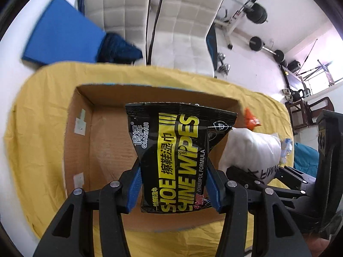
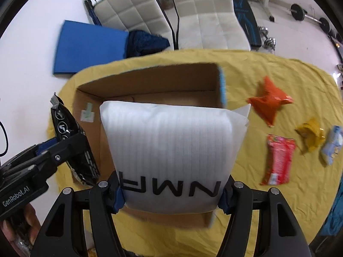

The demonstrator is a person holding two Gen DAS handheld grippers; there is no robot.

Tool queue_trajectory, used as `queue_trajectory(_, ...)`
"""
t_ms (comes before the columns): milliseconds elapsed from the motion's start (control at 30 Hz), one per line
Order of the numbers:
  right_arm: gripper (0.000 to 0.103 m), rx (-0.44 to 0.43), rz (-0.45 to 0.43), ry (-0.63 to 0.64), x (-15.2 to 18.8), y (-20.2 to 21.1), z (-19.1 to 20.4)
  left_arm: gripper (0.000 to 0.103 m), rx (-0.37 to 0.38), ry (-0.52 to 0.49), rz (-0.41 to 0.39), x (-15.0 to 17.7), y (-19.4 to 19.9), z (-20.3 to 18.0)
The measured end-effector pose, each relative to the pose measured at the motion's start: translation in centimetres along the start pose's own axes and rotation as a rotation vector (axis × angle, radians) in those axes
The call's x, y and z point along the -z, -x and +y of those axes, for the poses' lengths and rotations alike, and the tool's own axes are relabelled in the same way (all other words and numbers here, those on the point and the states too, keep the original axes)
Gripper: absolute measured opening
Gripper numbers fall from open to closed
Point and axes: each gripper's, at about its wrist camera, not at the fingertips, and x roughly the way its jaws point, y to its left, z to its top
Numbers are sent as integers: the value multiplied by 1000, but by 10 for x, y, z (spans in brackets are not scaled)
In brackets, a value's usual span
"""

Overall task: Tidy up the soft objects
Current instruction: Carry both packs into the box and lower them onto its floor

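A yellow cloth [image 2: 268,68] covers my table, with white chairs [image 2: 205,12] and weights behind. My left gripper [image 1: 173,184] is clamped on a black shoe wipes pack [image 1: 178,156] over the open cardboard box [image 1: 79,141]. My right gripper [image 2: 171,192] squeezes a white foam pouch [image 2: 171,145] above that box. Only the right view shows the red packet [image 2: 278,158], the orange pouch [image 2: 269,100] and a blue mat [image 2: 90,47].

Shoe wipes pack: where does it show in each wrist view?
Left wrist: the shoe wipes pack fills the centre, clamped in the left gripper above the cardboard box.
Right wrist: the pack is at the left edge, seen edge-on.
Shared landmark: the cardboard box on the yellow cloth.
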Motion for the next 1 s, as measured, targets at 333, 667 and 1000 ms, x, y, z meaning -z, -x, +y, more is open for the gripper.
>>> queue_trajectory(333,68,125,94,-7,-39,-98,20,50,76,57,179,-37,-100,52)
queue_trajectory(667,70,212,148,-25,-62,-146,18,51,87,0,269,-56,-163,56)
queue_trajectory(1000,80,227,169,-5,-61,-143,29,52,79,11,302,-54,-161,51)
